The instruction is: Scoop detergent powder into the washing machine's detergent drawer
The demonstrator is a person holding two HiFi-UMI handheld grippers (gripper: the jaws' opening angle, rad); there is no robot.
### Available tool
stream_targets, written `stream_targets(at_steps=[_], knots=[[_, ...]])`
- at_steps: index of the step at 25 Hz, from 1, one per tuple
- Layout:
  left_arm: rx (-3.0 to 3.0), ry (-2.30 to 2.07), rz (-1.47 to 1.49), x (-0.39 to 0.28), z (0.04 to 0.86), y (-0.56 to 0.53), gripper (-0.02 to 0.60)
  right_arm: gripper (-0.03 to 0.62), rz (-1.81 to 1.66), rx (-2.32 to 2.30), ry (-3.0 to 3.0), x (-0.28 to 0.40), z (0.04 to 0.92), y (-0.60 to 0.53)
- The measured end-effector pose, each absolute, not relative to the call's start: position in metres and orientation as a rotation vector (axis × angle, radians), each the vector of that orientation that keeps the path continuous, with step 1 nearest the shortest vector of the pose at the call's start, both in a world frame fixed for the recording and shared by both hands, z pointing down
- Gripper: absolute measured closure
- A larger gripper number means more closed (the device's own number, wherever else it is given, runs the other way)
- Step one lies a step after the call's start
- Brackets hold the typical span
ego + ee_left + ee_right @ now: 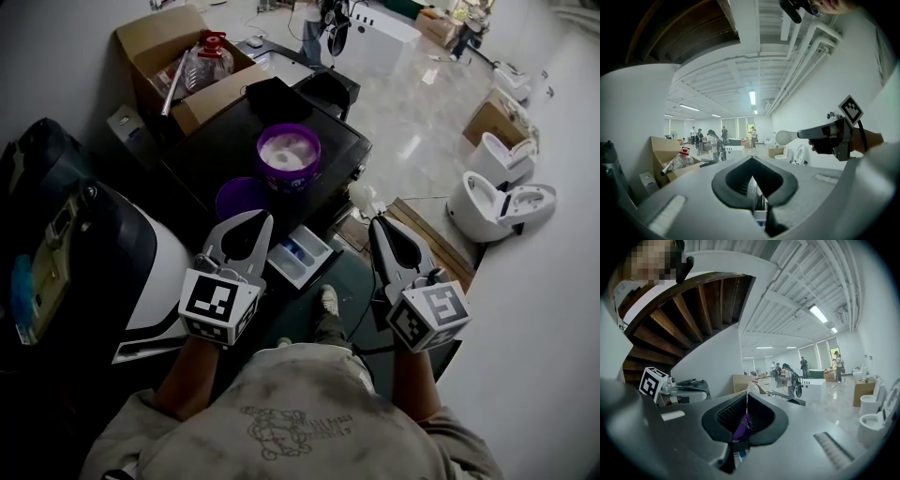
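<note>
- A person holds a tool in each hand above a dark washing machine [220, 150]. Its detergent drawer [300, 255] is pulled out, ready to take powder.
- The left tool [266, 221] hangs just left of the drawer. Its jaws are closed on nothing, so it seems to be idle.
- The right tool [376, 223], just right of the drawer, pinches the handle of a white scoop [364, 196]. The bowl points forward past the drawer.
- I cannot tell whether the scoop holds powder.
- A purple detergent tub [289, 155] stands beyond the drawer on the machine's top surface. It is uncovered and shows white powder, within the scoop's reach.
- Its purple lid [241, 197] lies set aside between the tub and the drawer.
</note>
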State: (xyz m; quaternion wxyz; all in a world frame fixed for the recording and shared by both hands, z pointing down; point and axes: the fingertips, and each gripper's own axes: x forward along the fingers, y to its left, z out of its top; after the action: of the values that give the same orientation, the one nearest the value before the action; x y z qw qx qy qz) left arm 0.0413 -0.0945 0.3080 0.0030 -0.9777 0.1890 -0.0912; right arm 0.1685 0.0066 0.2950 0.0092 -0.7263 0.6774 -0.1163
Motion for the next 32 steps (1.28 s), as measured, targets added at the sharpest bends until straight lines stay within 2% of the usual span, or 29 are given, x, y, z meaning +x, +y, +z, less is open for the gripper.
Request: stream_targets(at_steps=[18, 26, 32], knots=[[-2.949, 1.079, -0.341, 0.130, 0.310, -0.182, 0.580, 0.559, -0.391, -1.915, 2.501, 0.285, 0.303, -0.123], [-2.867, 1.271, -0.381, 0.144, 0.310, -0.187, 0.580, 0.559, -0.432, -1.722, 2.664, 0.303, 0.319, -0.156], [-2.834, 1.364, -0.407, 0.134, 0.315, -0.188, 0.580, 0.559, -0.463, -1.626, 2.785, 0.291, 0.332, -0.168]])
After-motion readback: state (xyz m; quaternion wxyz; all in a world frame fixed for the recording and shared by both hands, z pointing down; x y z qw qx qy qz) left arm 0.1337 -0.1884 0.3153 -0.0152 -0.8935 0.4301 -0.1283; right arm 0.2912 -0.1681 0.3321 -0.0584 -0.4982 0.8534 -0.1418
